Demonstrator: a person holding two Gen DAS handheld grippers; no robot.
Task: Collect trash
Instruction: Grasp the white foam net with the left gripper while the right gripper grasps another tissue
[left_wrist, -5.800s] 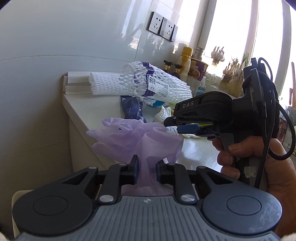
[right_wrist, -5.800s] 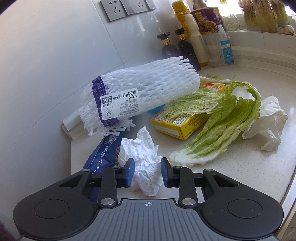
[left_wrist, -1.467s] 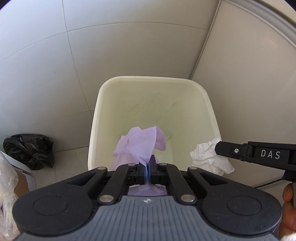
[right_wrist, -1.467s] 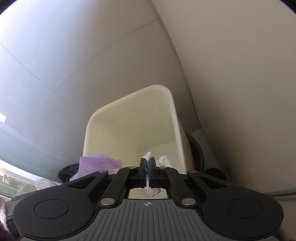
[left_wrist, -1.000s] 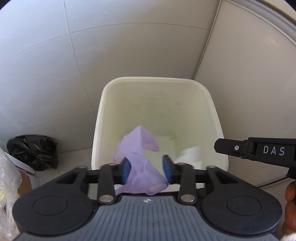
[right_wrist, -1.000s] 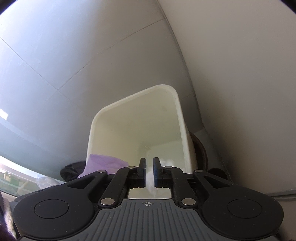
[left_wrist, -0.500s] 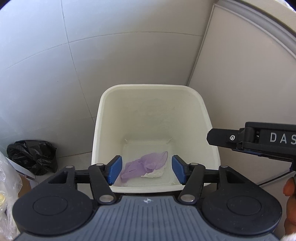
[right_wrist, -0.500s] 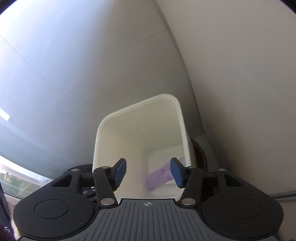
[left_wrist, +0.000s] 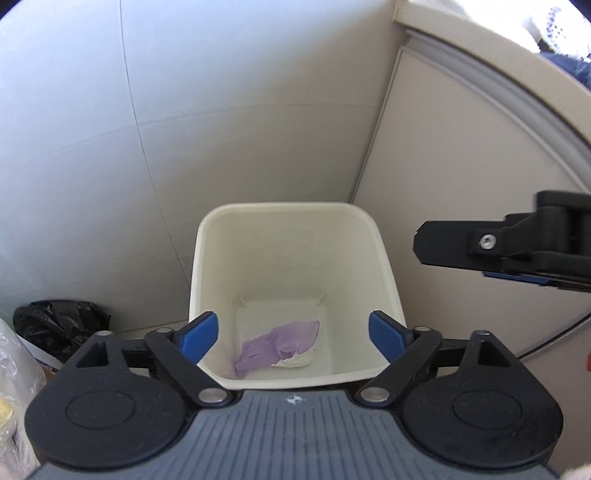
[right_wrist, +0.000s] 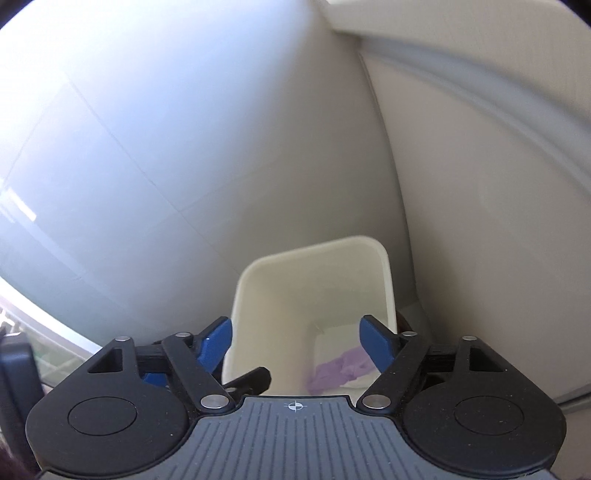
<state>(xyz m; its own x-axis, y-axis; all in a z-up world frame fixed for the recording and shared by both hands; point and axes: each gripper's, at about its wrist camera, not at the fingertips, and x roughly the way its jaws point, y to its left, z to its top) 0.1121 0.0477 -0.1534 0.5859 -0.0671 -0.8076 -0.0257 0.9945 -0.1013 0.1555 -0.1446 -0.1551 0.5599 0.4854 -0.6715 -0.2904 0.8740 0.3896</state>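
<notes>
A crumpled black plastic bag was seen on the floor at the lower left, against the pale tiled wall. Just in front of it, at the frame's left edge, a clear plastic bag was caught, only partly in view. On the right, a beige cabinet panel was shown meeting the tiled wall at the corner.

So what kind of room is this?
Probably a kitchen or utility corner of a home: a cream trash bin stands on the floor against a tiled wall, beside a cabinet door.
</notes>
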